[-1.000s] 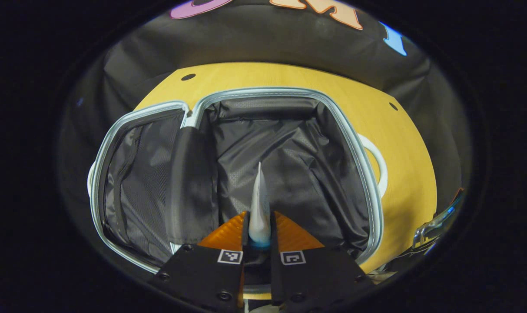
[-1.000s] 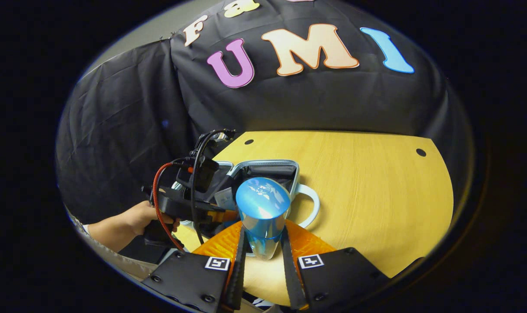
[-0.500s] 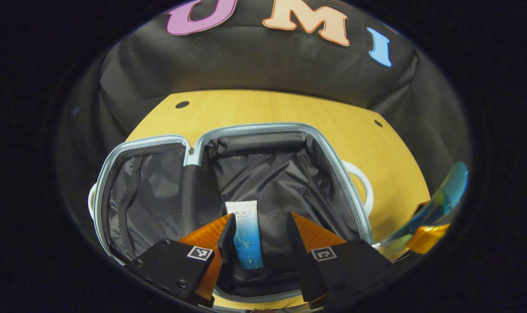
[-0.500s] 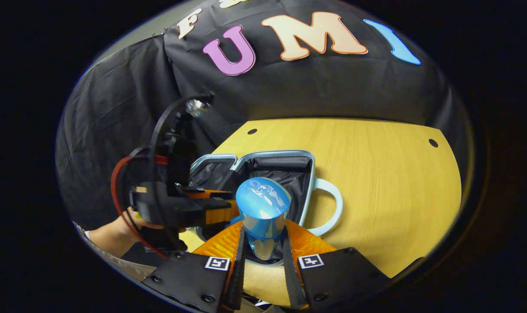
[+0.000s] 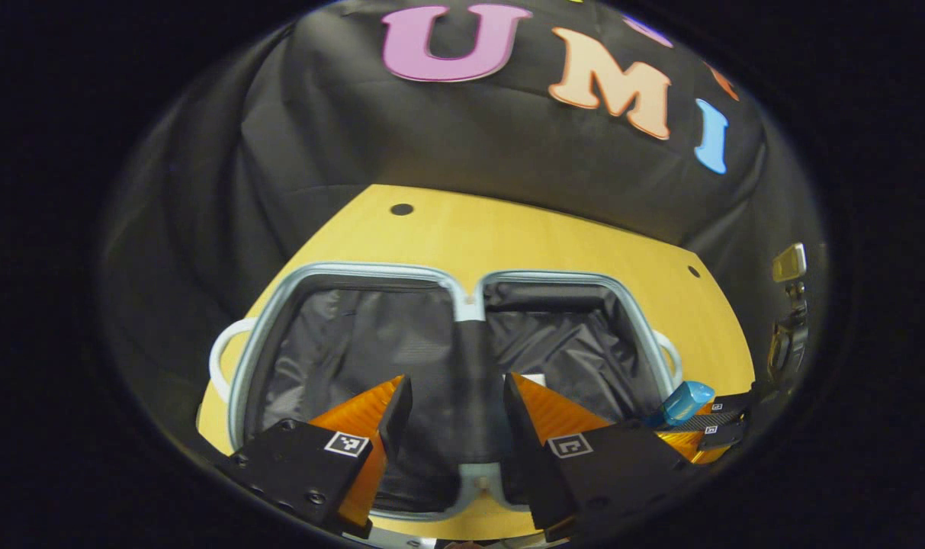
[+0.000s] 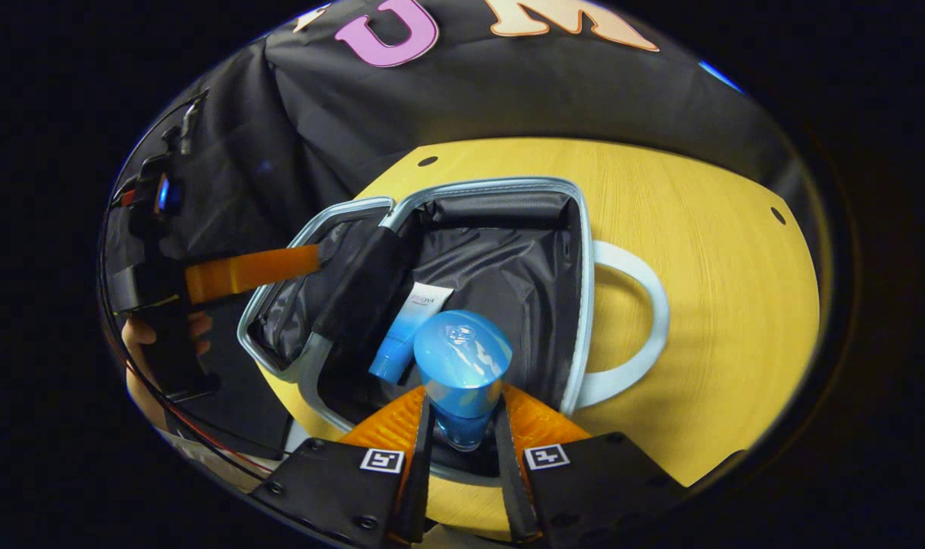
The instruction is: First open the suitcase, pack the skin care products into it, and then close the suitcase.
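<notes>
The suitcase (image 5: 355, 268) lies open on the wooden table, both halves lined in dark fabric with a pale rim. My left gripper (image 5: 454, 381) is open over the hinge strip, with nothing between its fingers. A white-and-blue tube (image 6: 409, 332) lies flat in the right half of the suitcase (image 6: 500, 183); a white corner of the tube (image 5: 536, 379) peeks out in the left gripper view. My right gripper (image 6: 462, 396) is shut on a blue bottle with a shiny blue cap (image 6: 462, 354), held upright above that half's near edge. The bottle (image 5: 683, 400) also appears at the suitcase's right side.
The yellow wooden table (image 6: 721, 252) has bare room right of the suitcase and behind it (image 5: 508, 236). A white loop handle (image 6: 645, 305) sticks out on the suitcase's right side, another (image 5: 222, 358) on its left. A hand (image 6: 146, 358) holds the left gripper (image 6: 248, 268).
My left gripper has opened, left the tube lying in the suitcase and drawn back toward the hinge. My right gripper has carried the blue bottle over the suitcase's right half.
</notes>
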A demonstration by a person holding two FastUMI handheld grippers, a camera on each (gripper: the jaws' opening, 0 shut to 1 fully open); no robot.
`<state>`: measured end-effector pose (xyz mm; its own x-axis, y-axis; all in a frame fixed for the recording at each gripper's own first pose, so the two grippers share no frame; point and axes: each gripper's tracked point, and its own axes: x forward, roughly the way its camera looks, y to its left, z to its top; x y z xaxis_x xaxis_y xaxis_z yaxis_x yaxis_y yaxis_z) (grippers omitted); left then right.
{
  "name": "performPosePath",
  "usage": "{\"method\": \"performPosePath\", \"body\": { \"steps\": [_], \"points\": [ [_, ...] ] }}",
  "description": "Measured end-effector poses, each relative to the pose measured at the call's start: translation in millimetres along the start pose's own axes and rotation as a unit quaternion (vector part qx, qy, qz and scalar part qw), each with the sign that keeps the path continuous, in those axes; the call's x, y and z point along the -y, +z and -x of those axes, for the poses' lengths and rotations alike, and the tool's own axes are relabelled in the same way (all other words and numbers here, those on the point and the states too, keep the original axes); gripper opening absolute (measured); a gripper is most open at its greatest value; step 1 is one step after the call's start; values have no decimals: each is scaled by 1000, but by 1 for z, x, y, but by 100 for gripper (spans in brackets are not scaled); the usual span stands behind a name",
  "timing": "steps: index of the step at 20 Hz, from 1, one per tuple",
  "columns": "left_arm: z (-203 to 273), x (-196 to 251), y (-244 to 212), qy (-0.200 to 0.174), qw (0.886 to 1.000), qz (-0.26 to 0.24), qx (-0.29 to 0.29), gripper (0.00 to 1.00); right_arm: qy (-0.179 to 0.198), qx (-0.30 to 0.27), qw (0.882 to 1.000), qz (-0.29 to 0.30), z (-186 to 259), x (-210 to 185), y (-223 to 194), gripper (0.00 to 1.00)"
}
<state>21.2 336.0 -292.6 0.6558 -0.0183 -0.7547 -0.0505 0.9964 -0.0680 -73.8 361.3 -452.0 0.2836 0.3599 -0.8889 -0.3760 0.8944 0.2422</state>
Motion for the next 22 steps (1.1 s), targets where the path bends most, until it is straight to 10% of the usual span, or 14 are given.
{"method": "performPosePath", "body": {
  "steps": [6,10,22],
  "points": [
    [7,-93,7,55,998,40,6,70,-34,43,998,-16,-14,-6,35,43],
    [8,-148,17,93,994,52,15,70,-46,79,996,-12,-10,-12,63,93],
    [-33,-258,-15,142,980,135,-42,74,-45,145,988,-18,14,-42,114,95]
  ]
}}
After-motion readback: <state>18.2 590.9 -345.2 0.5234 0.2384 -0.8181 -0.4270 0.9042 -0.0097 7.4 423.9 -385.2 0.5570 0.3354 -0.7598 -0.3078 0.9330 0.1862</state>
